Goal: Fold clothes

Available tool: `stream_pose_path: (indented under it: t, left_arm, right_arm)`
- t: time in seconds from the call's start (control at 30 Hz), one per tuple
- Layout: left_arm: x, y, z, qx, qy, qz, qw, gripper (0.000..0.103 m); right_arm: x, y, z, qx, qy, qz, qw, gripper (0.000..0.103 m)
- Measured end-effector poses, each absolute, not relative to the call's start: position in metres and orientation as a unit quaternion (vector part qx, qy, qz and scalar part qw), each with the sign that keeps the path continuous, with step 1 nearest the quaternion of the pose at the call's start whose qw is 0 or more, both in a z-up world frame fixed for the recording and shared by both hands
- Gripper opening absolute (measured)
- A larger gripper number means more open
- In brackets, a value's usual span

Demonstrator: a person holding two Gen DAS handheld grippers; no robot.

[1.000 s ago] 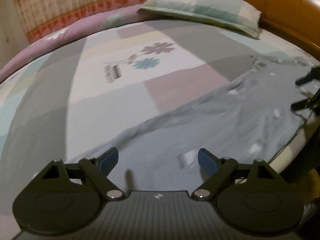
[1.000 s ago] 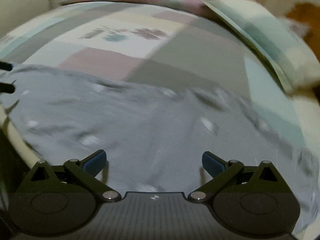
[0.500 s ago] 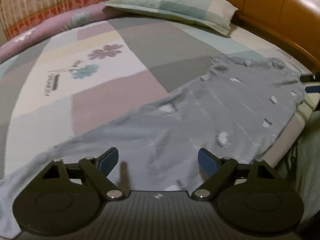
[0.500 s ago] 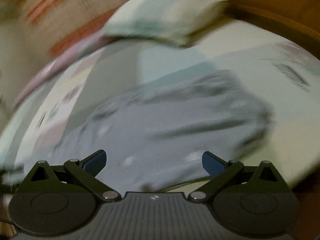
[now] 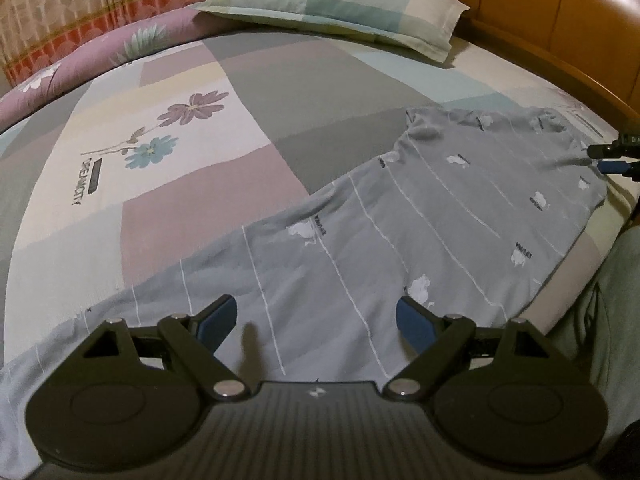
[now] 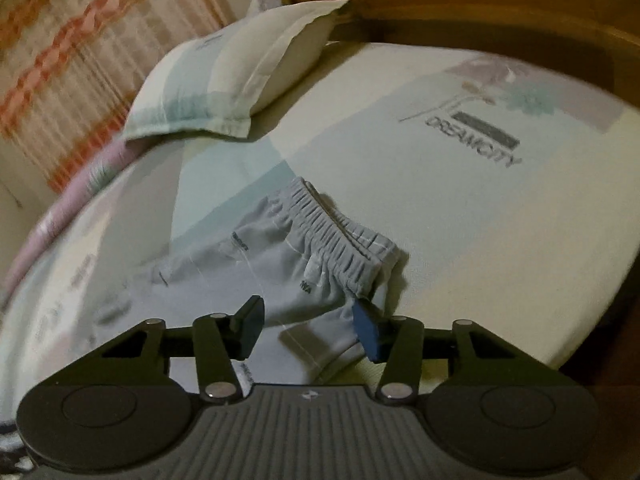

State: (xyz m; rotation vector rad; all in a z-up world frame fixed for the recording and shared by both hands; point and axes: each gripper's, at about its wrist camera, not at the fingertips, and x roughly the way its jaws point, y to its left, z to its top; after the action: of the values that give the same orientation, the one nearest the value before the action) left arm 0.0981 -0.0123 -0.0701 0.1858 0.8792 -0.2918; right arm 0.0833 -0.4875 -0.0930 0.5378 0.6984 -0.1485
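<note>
Grey trousers [image 5: 400, 216] with thin white stripes and small white prints lie flat along the near edge of the bed. My left gripper [image 5: 316, 320] hovers open over the leg end, with nothing between its fingers. My right gripper [image 6: 308, 326] is at the gathered elastic waistband [image 6: 340, 236], and its jaws are closing. The waist corner's cloth lies between the pads, which stand apart from it. In the left wrist view the right gripper [image 5: 602, 159] shows at the far right edge, at the trousers' waist end.
A checked pillow [image 5: 340, 4] lies at the head of the bed by the wooden headboard [image 5: 560, 8]. A purple quilt [image 5: 100, 56] and a curtain [image 5: 60, 8] line the far side. A person's green-clad leg [image 5: 600, 320] stands against the mattress's near edge.
The right gripper has swung and rolled over to the waistband, and its jaws have narrowed around the corner cloth. The left gripper slid along the trousers, then held still, open.
</note>
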Motion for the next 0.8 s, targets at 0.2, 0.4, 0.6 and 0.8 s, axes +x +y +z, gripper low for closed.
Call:
stream_pose_path:
  t: [0.2, 0.4, 0.6, 0.8]
  left_arm:
    - [0.1, -0.014, -0.068, 0.09, 0.421, -0.138, 0.892, 0.087]
    - [0.103, -0.019, -0.07, 0.095, 0.422, -0.141, 0.89, 0.087]
    - [0.105, -0.02, -0.07, 0.094, 0.423, -0.139, 0.89, 0.087]
    - [0.107, -0.023, -0.068, 0.099, 0.418, -0.142, 0.892, 0.087]
  right_arm:
    - [0.069, -0.495, -0.084, 0.266, 0.301, -0.105, 0.91, 0.053]
    - [0.082, -0.498, -0.09, 0.255, 0.29, -0.107, 0.916, 0.052]
    - [0.093, -0.487, -0.092, 0.194, 0.318, -0.12, 0.92, 0.028]
    - [0.089, -0.483, -0.088, 0.169, 0.299, -0.137, 0.929, 0.016]
